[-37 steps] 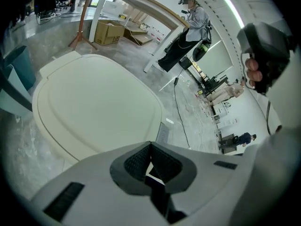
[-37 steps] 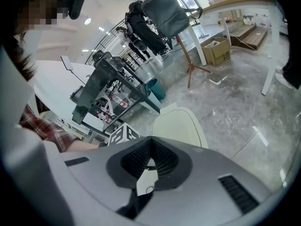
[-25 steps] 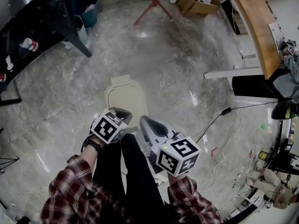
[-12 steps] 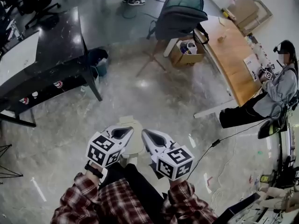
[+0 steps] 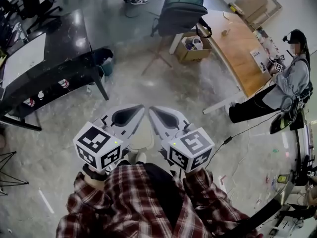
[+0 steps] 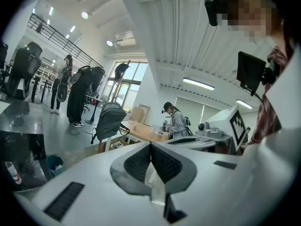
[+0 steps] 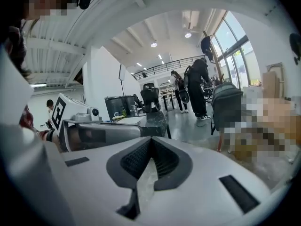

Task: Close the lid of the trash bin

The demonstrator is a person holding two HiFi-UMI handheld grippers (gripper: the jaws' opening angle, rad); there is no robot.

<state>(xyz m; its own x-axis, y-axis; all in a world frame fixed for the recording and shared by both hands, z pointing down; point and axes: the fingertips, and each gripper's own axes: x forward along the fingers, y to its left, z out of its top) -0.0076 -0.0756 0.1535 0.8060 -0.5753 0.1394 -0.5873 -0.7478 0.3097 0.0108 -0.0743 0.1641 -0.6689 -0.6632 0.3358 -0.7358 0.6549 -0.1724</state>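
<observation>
In the head view the beige trash bin (image 5: 140,139) stands on the floor just ahead of my feet. Only a strip of its flat top shows between the two grippers. My left gripper (image 5: 142,108) and right gripper (image 5: 150,109) are held high above it, side by side, tips nearly touching, both pointing forward. Neither touches the bin. In the left gripper view the left gripper (image 6: 150,146) has its jaws pressed together with nothing between them. The right gripper (image 7: 151,140) is likewise shut and empty in its own view.
A black table (image 5: 54,58) stands at the left with a teal bin (image 5: 103,62) beside its leg. Ahead are a grey chair (image 5: 181,11), a cardboard box (image 5: 191,48) and a wooden desk (image 5: 238,46) with a seated person (image 5: 290,83). A cable (image 5: 247,128) crosses the floor at right.
Both grippers have risen toward the camera and come level, and the view has tilted up. The bin, fully visible a second ago, is now mostly hidden behind them.
</observation>
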